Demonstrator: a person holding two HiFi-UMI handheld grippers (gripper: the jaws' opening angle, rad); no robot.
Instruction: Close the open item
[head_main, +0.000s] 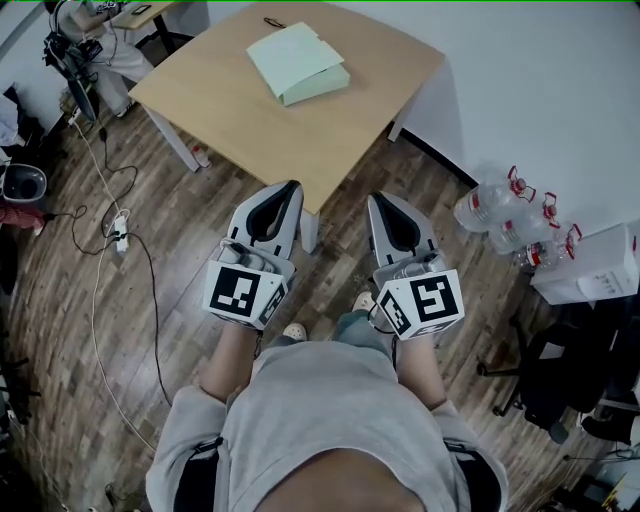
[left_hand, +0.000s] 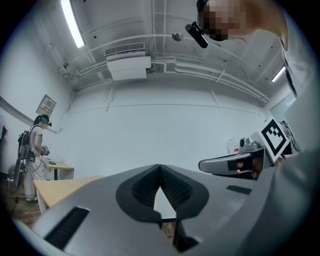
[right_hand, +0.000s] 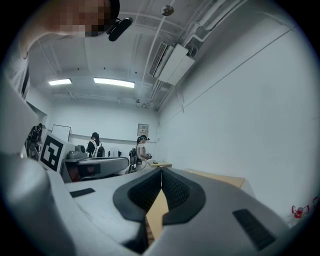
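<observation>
A pale green flat cardboard folder (head_main: 297, 62) lies toward the far side of a light wooden table (head_main: 215, 105), well apart from the left gripper (head_main: 291, 187) and right gripper (head_main: 379, 199). Both are empty, jaws pressed together, side by side at the table's near corner.

A dark item (head_main: 273, 21) on the table (head_main: 230, 110) is unidentifiably small.

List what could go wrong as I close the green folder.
The folder lies far across the table; a push from shut tongs might slide it off rather than close it.
The left tongs and right tongs are both shut, so gripping the cover needs opening them first.
A cable trails on the floor at left; a step there might snag it.
</observation>
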